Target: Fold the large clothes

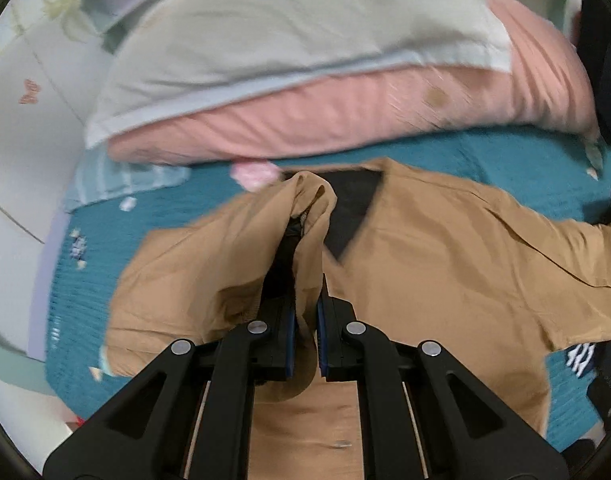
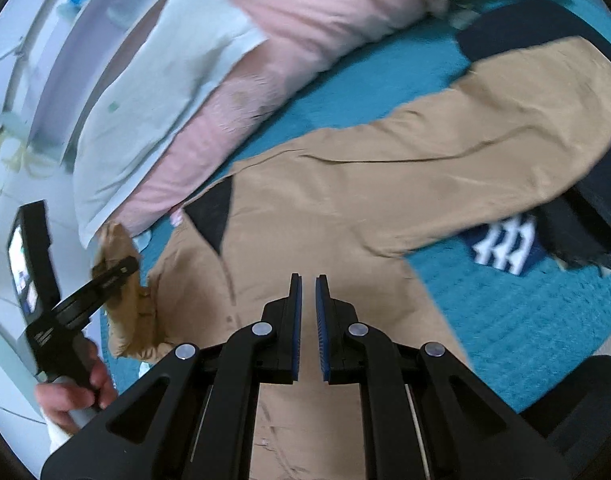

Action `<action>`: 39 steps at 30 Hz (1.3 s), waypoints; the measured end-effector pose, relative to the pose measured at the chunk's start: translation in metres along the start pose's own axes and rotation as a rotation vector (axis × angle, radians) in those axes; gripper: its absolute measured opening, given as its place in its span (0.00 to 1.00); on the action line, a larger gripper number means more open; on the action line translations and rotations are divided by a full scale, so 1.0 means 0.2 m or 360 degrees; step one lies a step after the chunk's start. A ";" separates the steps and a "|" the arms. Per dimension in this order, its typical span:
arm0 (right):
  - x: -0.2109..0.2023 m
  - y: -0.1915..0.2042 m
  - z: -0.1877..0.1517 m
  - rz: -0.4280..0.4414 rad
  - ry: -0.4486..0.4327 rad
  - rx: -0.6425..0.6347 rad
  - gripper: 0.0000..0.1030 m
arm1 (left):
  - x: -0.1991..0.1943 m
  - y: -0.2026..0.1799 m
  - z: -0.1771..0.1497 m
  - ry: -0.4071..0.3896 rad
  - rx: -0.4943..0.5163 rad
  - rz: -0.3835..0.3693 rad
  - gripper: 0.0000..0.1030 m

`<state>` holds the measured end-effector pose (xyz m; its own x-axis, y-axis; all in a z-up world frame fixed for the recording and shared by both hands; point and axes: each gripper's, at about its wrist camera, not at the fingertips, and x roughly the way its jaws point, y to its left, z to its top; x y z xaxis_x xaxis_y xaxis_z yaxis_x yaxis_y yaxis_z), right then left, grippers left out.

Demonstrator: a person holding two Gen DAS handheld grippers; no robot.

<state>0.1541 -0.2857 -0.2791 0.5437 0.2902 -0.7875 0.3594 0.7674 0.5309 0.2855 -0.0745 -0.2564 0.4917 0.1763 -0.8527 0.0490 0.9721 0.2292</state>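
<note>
A tan jacket [image 1: 445, 248] with a dark collar lining [image 1: 353, 208] lies spread on a teal bedspread [image 1: 85, 300]. My left gripper [image 1: 305, 292] is shut on a bunched fold of the jacket's fabric, which drapes over its fingers and hides the tips. In the right wrist view the same left gripper [image 2: 125, 268], held by a hand [image 2: 73, 392], lifts that tan bunch at the jacket's left edge. My right gripper [image 2: 308, 280] is shut with nothing between its blue pads and hovers over the jacket's body [image 2: 345, 200]. One sleeve [image 2: 505, 128] stretches away to the upper right.
A pink pillow [image 1: 345, 112] and a pale pillow [image 1: 285, 28] lie stacked just beyond the collar. A navy-and-white striped item [image 2: 505, 246] and dark clothing [image 2: 517, 28] lie beside and under the sleeve. A white wall and headboard stand to the left.
</note>
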 end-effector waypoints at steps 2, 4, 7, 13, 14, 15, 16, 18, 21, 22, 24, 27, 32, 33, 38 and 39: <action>0.01 -0.06 0.00 -0.0018 0.0013 0.0040 0.07 | 0.08 -0.13 -0.02 0.0054 0.0021 -0.0033 0.08; 0.02 -0.14 -0.01 -0.0017 0.0037 0.0097 0.07 | 0.15 -0.23 -0.05 0.0099 0.0037 -0.0064 0.08; 0.03 -0.20 -0.03 -0.0048 0.0054 0.0124 0.07 | 0.27 -0.38 -0.09 0.0185 0.0049 -0.0119 0.08; -0.01 -0.26 -0.03 -0.0070 0.0051 0.0176 0.10 | 0.40 -0.59 -0.18 0.0303 0.0101 -0.0225 0.28; -0.02 -0.26 -0.03 -0.0063 0.0043 0.0176 0.10 | 0.40 -0.60 -0.18 0.0322 0.0126 -0.0260 0.54; -0.04 -0.24 -0.02 -0.0057 0.0025 0.0161 0.10 | 0.36 -0.61 -0.18 0.0308 0.0151 -0.0314 0.65; -0.06 -0.23 -0.01 -0.0079 0.0008 0.0137 0.12 | 0.32 -0.61 -0.18 0.0256 0.0163 -0.0315 0.70; -0.09 -0.19 0.00 -0.0167 -0.0033 0.0106 0.37 | 0.19 -0.59 -0.17 0.0099 0.0221 -0.0267 0.72; -0.15 -0.10 0.02 -0.0195 -0.0151 0.0037 0.54 | 0.04 -0.51 -0.15 0.0028 0.0229 -0.0401 0.73; -0.17 -0.05 0.03 -0.0204 -0.0179 -0.0004 0.54 | -0.03 -0.44 -0.13 -0.0015 0.0201 -0.0449 0.73; -0.19 0.07 0.04 -0.0224 -0.0259 -0.0124 0.54 | -0.12 -0.32 -0.11 -0.0089 0.0169 -0.0516 0.73; -0.16 0.28 0.03 -0.0237 -0.0350 -0.0344 0.54 | -0.20 -0.10 -0.09 -0.0218 0.0109 -0.0515 0.73; -0.01 0.60 -0.05 -0.0220 -0.0341 -0.0535 0.54 | -0.11 0.27 -0.06 -0.0207 0.0048 -0.0349 0.57; 0.04 0.65 -0.07 -0.0201 -0.0348 -0.0571 0.49 | -0.08 0.34 -0.07 -0.0193 0.0021 -0.0340 0.52; 0.29 0.86 -0.18 -0.0149 -0.0302 -0.0779 0.10 | 0.13 0.58 -0.12 -0.0115 -0.0123 -0.0342 0.07; 0.36 0.89 -0.20 -0.0131 -0.0313 -0.0822 0.05 | 0.16 0.61 -0.13 -0.0127 -0.0146 -0.0350 0.06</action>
<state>0.2264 -0.1048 -0.2529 0.6785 0.1430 -0.7205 0.0155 0.9778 0.2087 0.2840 0.0545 -0.2675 0.5450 -0.0503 -0.8370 0.0850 0.9964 -0.0045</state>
